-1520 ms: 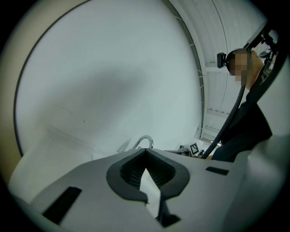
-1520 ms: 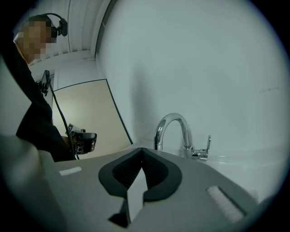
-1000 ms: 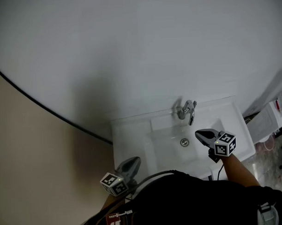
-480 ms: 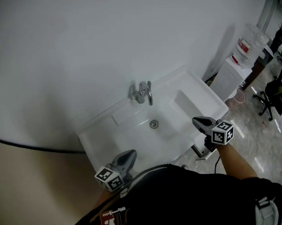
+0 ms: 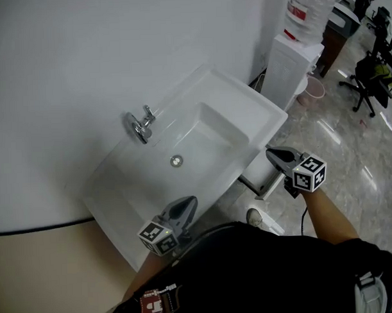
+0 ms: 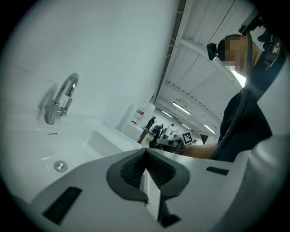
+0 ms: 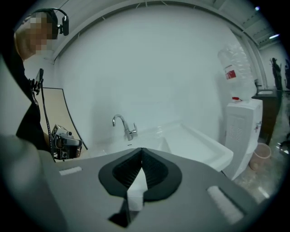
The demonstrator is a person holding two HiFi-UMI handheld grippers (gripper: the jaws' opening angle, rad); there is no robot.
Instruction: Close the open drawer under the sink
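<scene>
Left claw (image 5: 189, 204), jaws pressed together and empty, hovers over the near edge of the white sink (image 5: 120, 187) in the head view. The right claw (image 5: 273, 154), also closed on nothing, hangs just off the sink's right corner. Below that corner, a white panel on a dark rail juts out toward the person; it looks like the open drawer (image 5: 269, 180). Neither claw touches it, so the closing seems not yet begun.

In the left gripper view, the claw (image 6: 146, 163) is shut tight, facing the tap (image 6: 59, 99) and the basin; the drawer is out of sight.

In the right gripper view, the claw (image 7: 140, 167) is shut with nothing between its jaws. It looks across the sink (image 7: 199, 142) toward a water cooler (image 7: 242, 127) at far right, and no drawer shows. The whole push is left to do.
</scene>
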